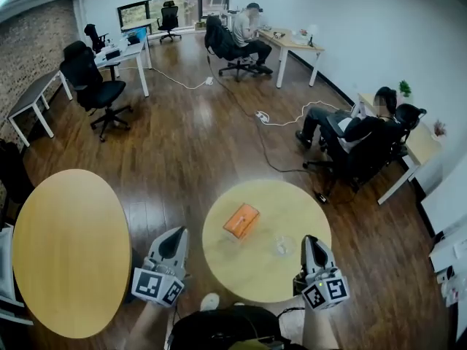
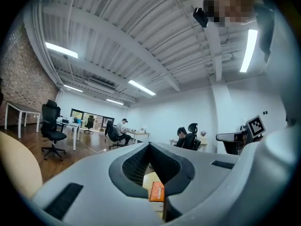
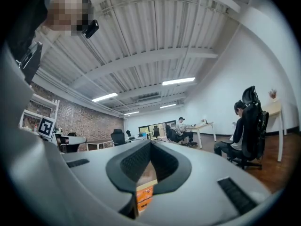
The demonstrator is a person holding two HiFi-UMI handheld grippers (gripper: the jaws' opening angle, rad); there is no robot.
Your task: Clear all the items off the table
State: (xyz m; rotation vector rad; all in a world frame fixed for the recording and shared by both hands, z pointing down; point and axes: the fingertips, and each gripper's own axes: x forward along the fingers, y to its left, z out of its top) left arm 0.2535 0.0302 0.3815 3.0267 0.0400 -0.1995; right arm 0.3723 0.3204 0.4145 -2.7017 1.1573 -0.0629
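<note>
Wide shot from the head view: a dark, glossy plank floor [image 1: 190, 144] runs across the office. Down at the left sits a big oval surface [image 1: 69, 254], smooth pale-yellow wood. Centre stage is the smaller round surface [image 1: 292, 210] in the same matte yellow finish.

Off to the right a seated person [image 1: 343, 131] leans back in a black mesh office chair. Another person [image 1: 248, 29] sits at a white desk at the far wall. A black wheeled chair [image 1: 93, 84] stands by the white desks on the left.

Now the tools. The left claw [image 1: 174, 235] hangs over the floor between the two yellow tops, just beside the round one's left edge. Its grey moulded shell ends in the checkered marker cube [image 1: 157, 286]. In the left gripper view the left claw [image 2: 149, 145] has its dark ribbed pads pressed together, pinching nothing. The right claw [image 1: 310, 240] sits over the near right part of the round surface. In the right gripper view the right claw [image 3: 150, 142] is also pressed together and holds nothing.

The items are both on the round surface. The orange tissue box [image 1: 241, 219], a flat rectangular carton, lies left of centre, and it shows beyond the tips in both gripper views [image 2: 157, 191] [image 3: 144, 196]. A small clear item [image 1: 282, 246], too faint to name, sits just left of the right claw.
</note>
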